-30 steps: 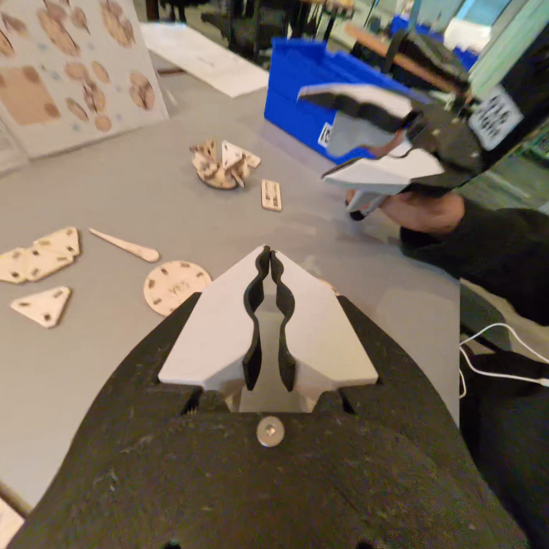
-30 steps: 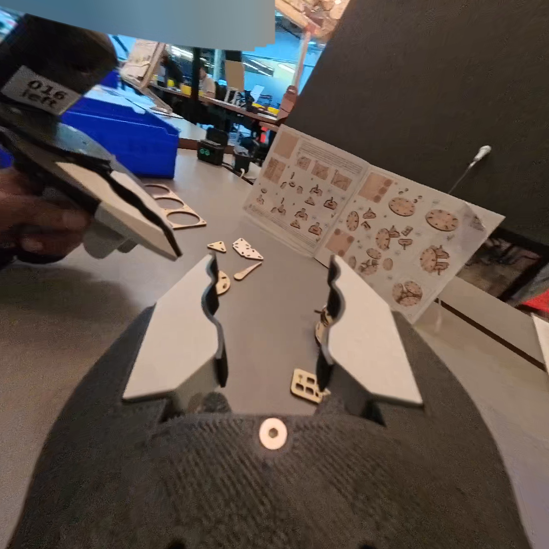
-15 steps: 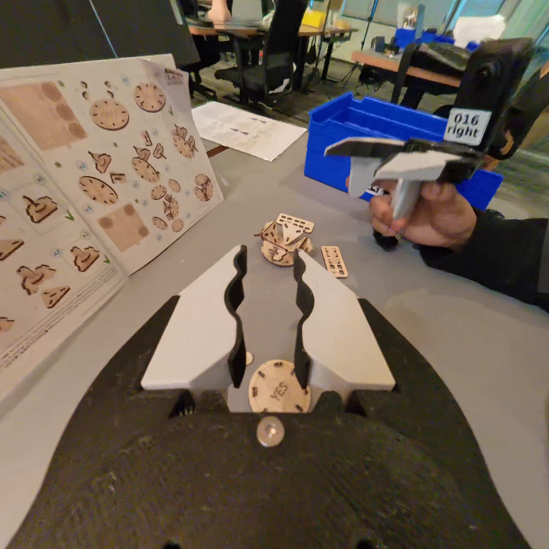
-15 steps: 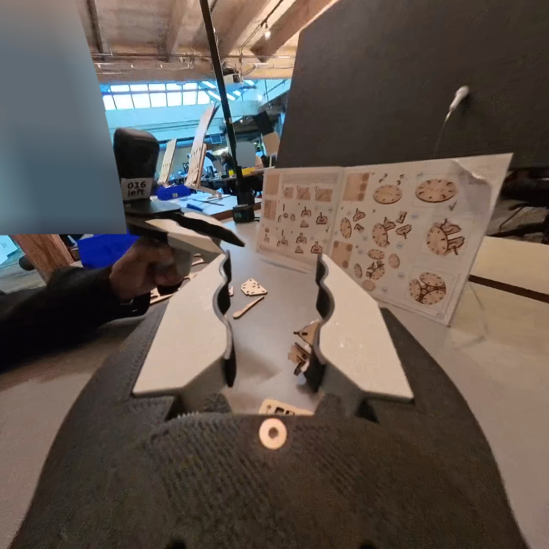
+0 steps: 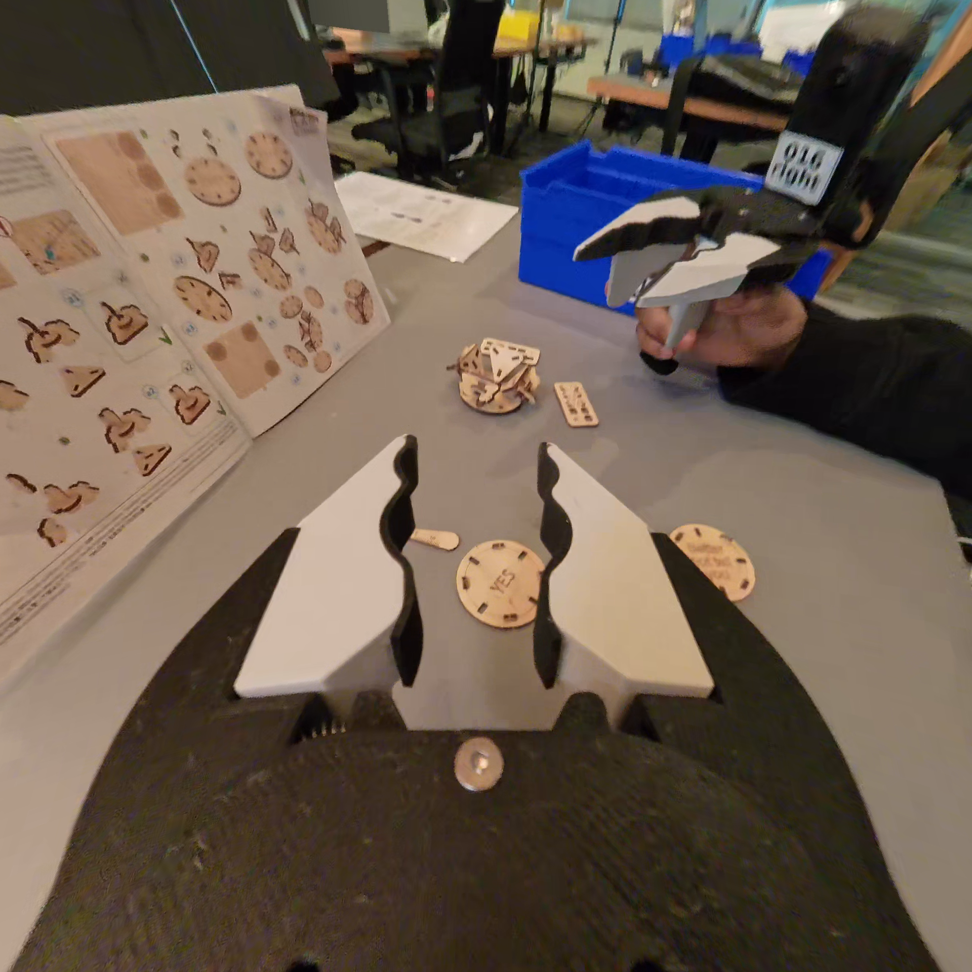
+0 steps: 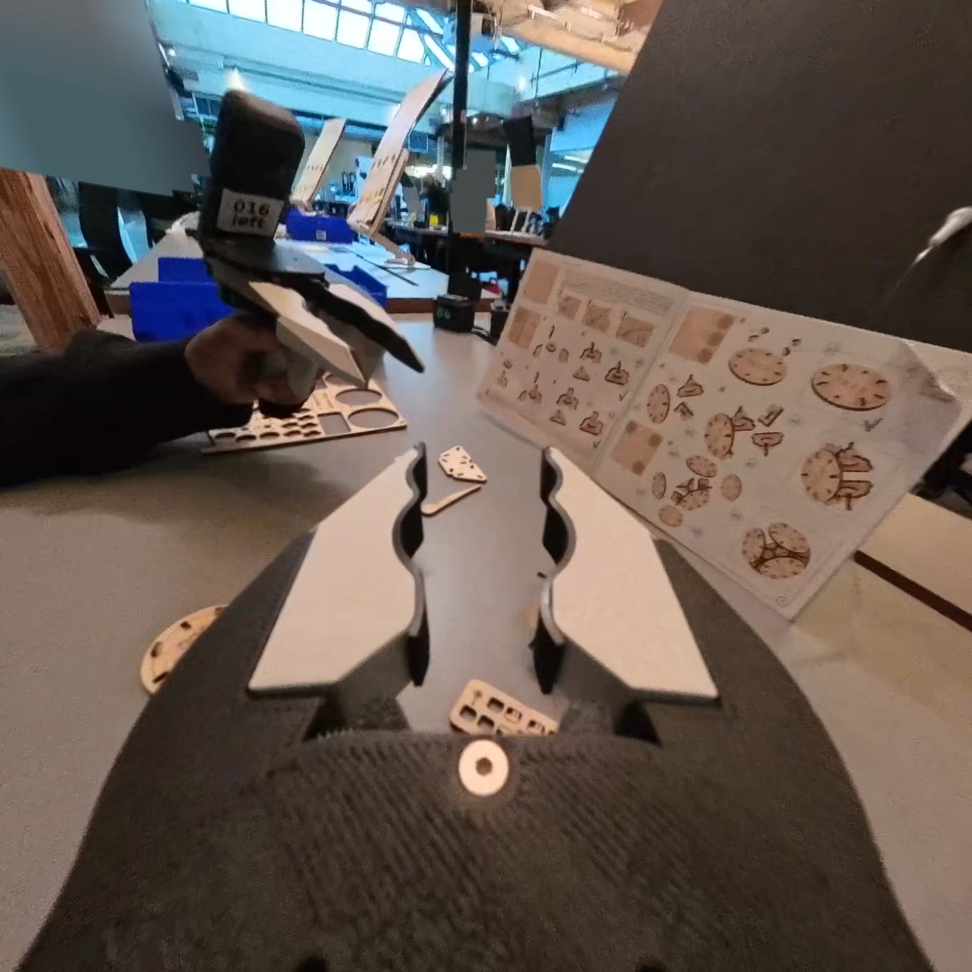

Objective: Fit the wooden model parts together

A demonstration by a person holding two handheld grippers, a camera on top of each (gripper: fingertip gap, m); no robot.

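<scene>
1. Left wrist view: fingers (image 5: 405, 473) of the left gripper (image 5: 477, 447) stood pressed together a second ago and now stand partly apart, holding nothing. A round wooden disc (image 5: 499, 583) lies on the grey table (image 5: 789, 499) below the gap, a small wooden strip (image 5: 435, 539) beside the left pad, and a second disc (image 5: 715, 560) to the right.
2. Ahead sit a part-built wooden model (image 5: 497, 381) and a slotted plate (image 5: 576, 404); a propped instruction sheet (image 5: 173, 294) stands left, a blue bin (image 5: 620, 210) behind.
3. Right wrist view: the right gripper (image 6: 484, 452) has narrowed from wide to partly open, bare. A wooden pointer (image 6: 449, 499) and a triangular plate (image 6: 462, 464) lie beyond, and a cut-out wooden sheet (image 6: 315, 426) under the left hand (image 6: 236, 363).
</scene>
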